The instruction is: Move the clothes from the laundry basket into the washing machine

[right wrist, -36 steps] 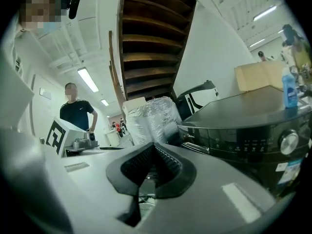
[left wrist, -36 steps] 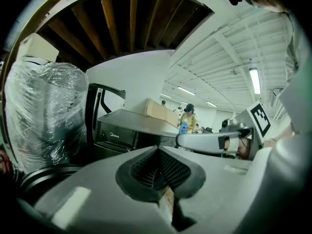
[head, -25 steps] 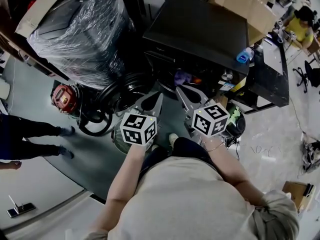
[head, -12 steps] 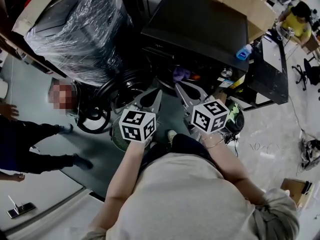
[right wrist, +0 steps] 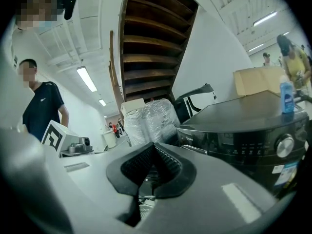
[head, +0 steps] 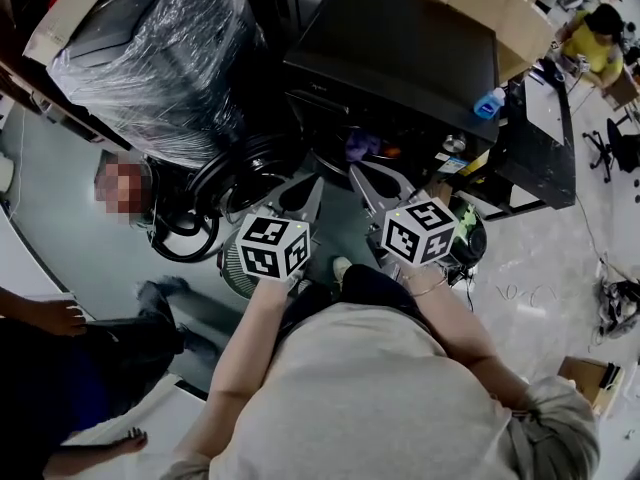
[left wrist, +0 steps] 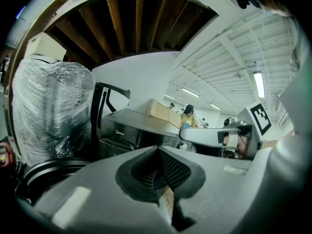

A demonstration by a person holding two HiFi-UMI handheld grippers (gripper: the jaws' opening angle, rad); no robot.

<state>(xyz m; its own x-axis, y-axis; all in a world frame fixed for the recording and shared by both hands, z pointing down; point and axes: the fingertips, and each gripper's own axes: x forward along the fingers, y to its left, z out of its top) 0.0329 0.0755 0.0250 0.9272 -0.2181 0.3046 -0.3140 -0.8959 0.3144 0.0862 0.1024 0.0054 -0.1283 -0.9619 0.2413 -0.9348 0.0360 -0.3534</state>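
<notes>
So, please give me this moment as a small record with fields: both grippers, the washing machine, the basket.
left gripper: jaws together, holding nothing
right gripper: jaws together, holding nothing
washing machine: black, door open
purple cloth: inside the machine's opening
laundry basket: under the left gripper, contents hidden
blue bottle: on the machine's top

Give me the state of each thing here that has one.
left gripper: shut, empty.
right gripper: shut, empty.
washing machine door: open.
purple garment: lying inside the washing machine.
laundry basket: upright, contents hidden.
blue bottle: upright on the washing machine.
</notes>
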